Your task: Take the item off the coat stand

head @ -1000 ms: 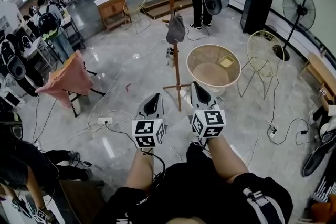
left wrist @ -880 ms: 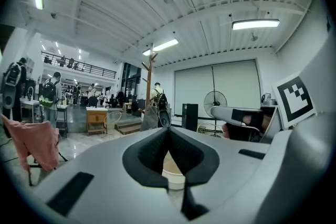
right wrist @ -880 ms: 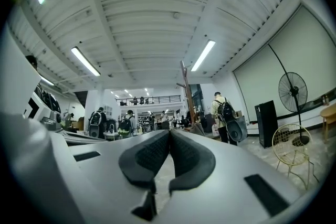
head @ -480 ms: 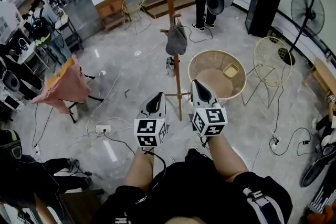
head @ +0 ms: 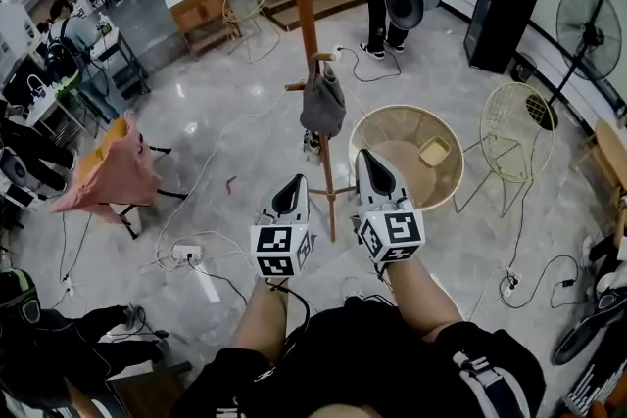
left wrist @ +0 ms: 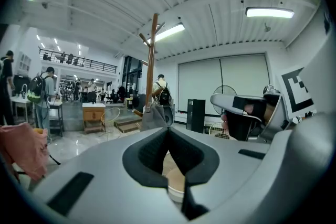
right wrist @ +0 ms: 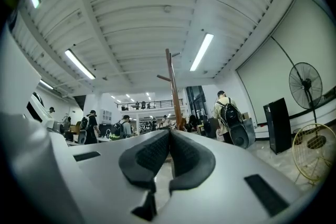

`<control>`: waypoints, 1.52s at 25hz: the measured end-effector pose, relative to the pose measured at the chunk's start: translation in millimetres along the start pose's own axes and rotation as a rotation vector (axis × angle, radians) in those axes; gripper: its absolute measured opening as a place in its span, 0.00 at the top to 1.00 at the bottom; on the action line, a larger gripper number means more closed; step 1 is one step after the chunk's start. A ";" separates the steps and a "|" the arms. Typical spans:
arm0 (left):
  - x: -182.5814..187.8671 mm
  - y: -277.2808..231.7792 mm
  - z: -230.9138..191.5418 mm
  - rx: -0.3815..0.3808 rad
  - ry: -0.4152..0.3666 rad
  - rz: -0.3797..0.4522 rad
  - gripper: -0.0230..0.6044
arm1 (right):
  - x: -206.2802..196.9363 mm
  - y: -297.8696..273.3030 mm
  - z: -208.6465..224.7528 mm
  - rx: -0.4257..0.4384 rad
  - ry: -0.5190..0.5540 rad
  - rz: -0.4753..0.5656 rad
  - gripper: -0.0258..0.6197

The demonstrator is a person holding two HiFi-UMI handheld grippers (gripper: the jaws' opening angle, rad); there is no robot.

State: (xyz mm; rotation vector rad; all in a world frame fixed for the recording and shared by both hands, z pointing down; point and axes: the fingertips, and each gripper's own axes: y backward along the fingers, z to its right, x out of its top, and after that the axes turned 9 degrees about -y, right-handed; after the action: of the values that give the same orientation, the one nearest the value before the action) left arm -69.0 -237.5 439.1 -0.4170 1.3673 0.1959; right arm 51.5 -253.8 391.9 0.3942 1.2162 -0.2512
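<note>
A tall wooden coat stand point(head: 306, 44) rises from the floor ahead of me, and a grey bag point(head: 322, 106) hangs from one of its lower pegs. In the left gripper view the coat stand point(left wrist: 152, 60) and the grey bag point(left wrist: 156, 115) lie straight ahead, some way off. My left gripper point(head: 292, 185) and right gripper point(head: 369, 162) are held side by side in front of me, short of the stand. Both are shut, nothing between the pads. The right gripper view shows only the upper stand point(right wrist: 172, 84).
A round wicker basket point(head: 377, 130) with a yellow item stands right of the stand's base. A wire chair point(head: 513, 147), a fan point(head: 588, 20), a black speaker point(head: 500, 3), a pink cloth on a chair point(head: 108, 173) and floor cables point(head: 211, 181) surround it. People stand behind.
The head view has tilted and shifted: the coat stand, bag and basket now sit lower and nearer. Both grippers keep the same place and stay shut.
</note>
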 end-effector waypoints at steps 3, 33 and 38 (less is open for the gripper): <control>8.1 -46.6 -5.8 0.000 0.018 -0.001 0.94 | 3.2 -35.6 30.3 -0.001 0.010 -0.011 0.94; 54.2 -189.6 -25.0 0.028 -0.006 0.060 0.94 | 10.4 -141.6 119.7 0.040 0.040 -0.030 0.94; 58.8 -191.0 -45.7 0.019 -0.006 0.087 0.94 | 10.2 -155.7 104.6 0.042 0.050 -0.021 0.94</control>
State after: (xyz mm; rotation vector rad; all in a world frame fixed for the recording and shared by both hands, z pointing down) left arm -27.2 -435.8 408.6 -0.3411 1.3815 0.2559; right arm 83.3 -438.9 388.0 0.4270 1.2663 -0.2869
